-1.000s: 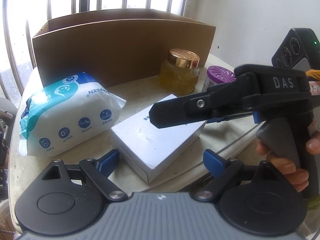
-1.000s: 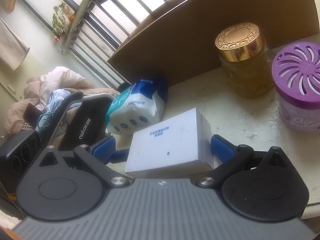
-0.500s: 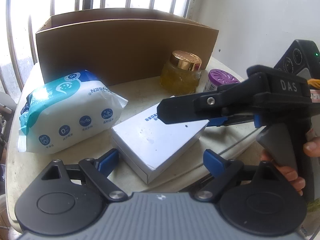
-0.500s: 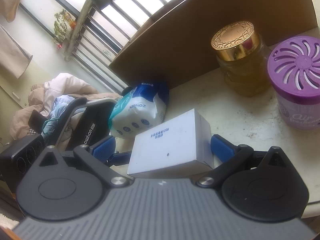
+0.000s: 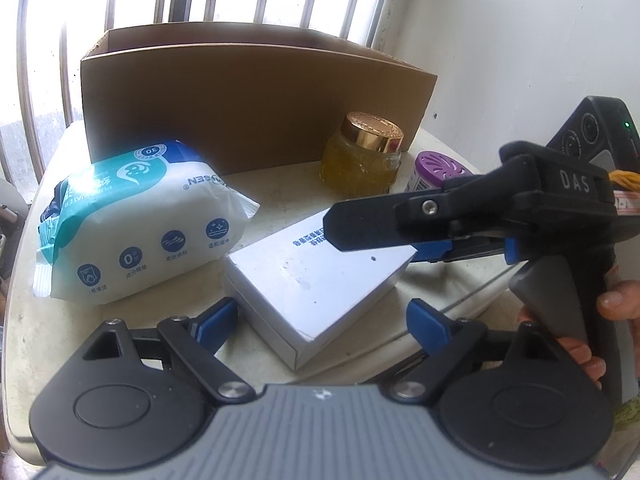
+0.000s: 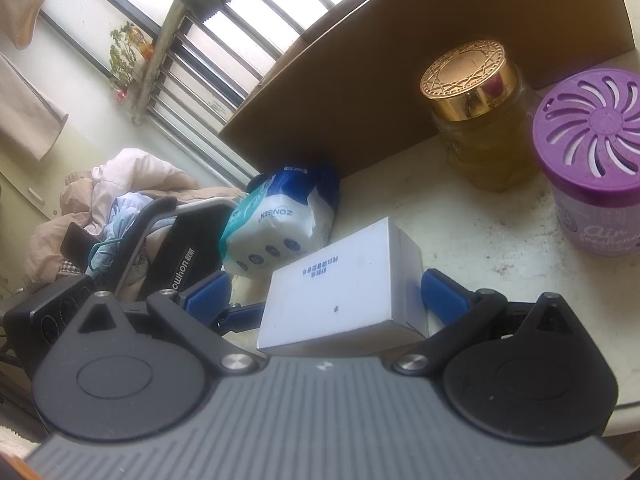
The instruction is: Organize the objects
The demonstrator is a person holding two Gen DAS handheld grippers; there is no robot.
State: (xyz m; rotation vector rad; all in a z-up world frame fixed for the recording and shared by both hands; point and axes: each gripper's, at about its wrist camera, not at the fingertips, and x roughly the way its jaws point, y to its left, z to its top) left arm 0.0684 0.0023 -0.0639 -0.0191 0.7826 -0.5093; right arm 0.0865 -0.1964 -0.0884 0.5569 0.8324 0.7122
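A flat white box [image 5: 320, 276] lies on the pale table [image 5: 280, 188], one corner toward the front edge. My left gripper [image 5: 322, 322] stands open just short of that corner, its blue pads clear of the box. My right gripper [image 6: 326, 298] is open and straddles the same white box [image 6: 344, 292]: the right pad is close to its side and the left pad stands off. From the left wrist its near finger [image 5: 380, 220] reaches over the box top. A wet-wipes pack [image 5: 136, 236] lies left of the box.
An open cardboard box [image 5: 240, 108] stands at the back. A gold-lidded jar [image 5: 364, 156] and a purple air freshener [image 6: 592, 152] stand at the right. A hand [image 5: 616, 300] holds the right gripper's handle. A pile of clothes [image 6: 120, 188] lies beyond the table's left edge.
The left wrist view has shifted slightly. The white box lies where it was and both grippers' jaws stand as wide as before.
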